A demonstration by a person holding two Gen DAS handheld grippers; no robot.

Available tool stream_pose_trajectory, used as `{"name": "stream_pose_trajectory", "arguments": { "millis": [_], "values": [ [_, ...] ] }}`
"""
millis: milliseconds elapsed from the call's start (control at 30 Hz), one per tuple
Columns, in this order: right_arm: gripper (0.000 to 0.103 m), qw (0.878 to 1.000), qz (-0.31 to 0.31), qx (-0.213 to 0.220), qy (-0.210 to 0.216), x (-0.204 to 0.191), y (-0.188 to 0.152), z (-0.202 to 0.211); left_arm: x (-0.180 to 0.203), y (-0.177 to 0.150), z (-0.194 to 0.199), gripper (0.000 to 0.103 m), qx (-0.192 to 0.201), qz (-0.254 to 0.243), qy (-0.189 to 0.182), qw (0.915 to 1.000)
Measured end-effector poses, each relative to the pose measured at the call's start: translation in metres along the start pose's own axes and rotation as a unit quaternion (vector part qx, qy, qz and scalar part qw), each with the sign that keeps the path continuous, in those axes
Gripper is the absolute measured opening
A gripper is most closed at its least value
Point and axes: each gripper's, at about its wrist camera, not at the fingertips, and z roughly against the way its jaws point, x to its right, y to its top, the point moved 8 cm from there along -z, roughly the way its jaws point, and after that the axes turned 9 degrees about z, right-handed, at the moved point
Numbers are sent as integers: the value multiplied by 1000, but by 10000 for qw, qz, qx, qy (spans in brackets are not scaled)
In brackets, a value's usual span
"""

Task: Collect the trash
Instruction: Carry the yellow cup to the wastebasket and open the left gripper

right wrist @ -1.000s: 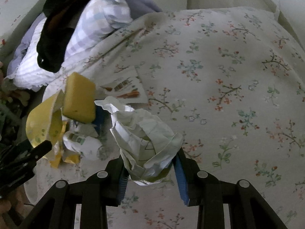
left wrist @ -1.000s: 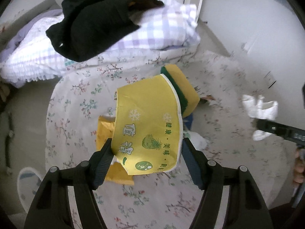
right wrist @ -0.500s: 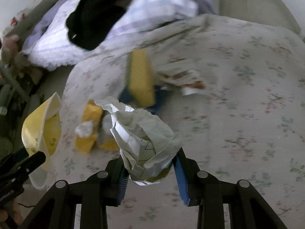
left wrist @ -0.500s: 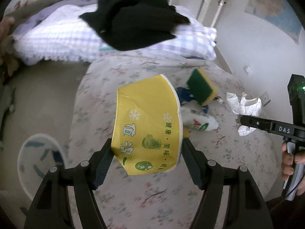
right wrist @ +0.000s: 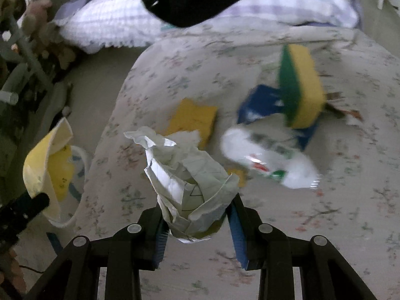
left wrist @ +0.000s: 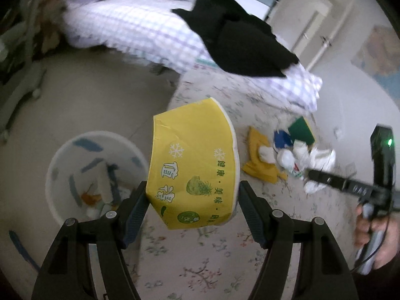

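My left gripper (left wrist: 192, 206) is pinching a flattened yellow paper cup (left wrist: 193, 160), pads pressing its two sides, cup filling the centre of the left wrist view. Lower left of that frame, just beside the cup, a white trash bin (left wrist: 60, 162) is sitting on the floor with scraps already inside. My right gripper (right wrist: 197, 221) is clamping a crumpled paper ball (right wrist: 187, 182) at lower centre of the right wrist view — jaws pressed on it, paper bulging up out of them. Both are hanging over the flowered bedsheet (right wrist: 350, 200). More trash is lying on the sheet, right of centre in both frames: a green-and-yellow sponge (right wrist: 300, 85), a blue wrapper (right wrist: 260, 102) touching it, a white plastic packet (right wrist: 270, 157) and a yellow cloth (right wrist: 192, 120) — blurry, edges hard to tell. Upper part of the frames: a checked pillow (left wrist: 140, 30) with a black garment (left wrist: 240, 45) lying on it. In the left wrist view my right hand (left wrist: 375, 240) is showing at the right edge.
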Motion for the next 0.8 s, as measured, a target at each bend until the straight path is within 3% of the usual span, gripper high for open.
{"name": "stream_pose_trajectory", "arguments": {
  "millis": [133, 600, 733, 800],
  "values": [
    [39, 9999, 145, -59, 42, -20, 3, -11, -35, 1, 5, 73, -44, 387, 139, 9991],
    [39, 9976, 571, -336, 222, -97, 10, -57, -124, 8, -3, 75, -68, 1038, 791, 9914],
    [39, 9970, 619, -383, 270, -109, 11, -65, -133, 9, -3, 85, -95, 1107, 849, 9902],
    [39, 9967, 652, -391, 289, -116, 11, -68, -133, 10, 1, 86, -45, 975, 961, 9906]
  ]
}}
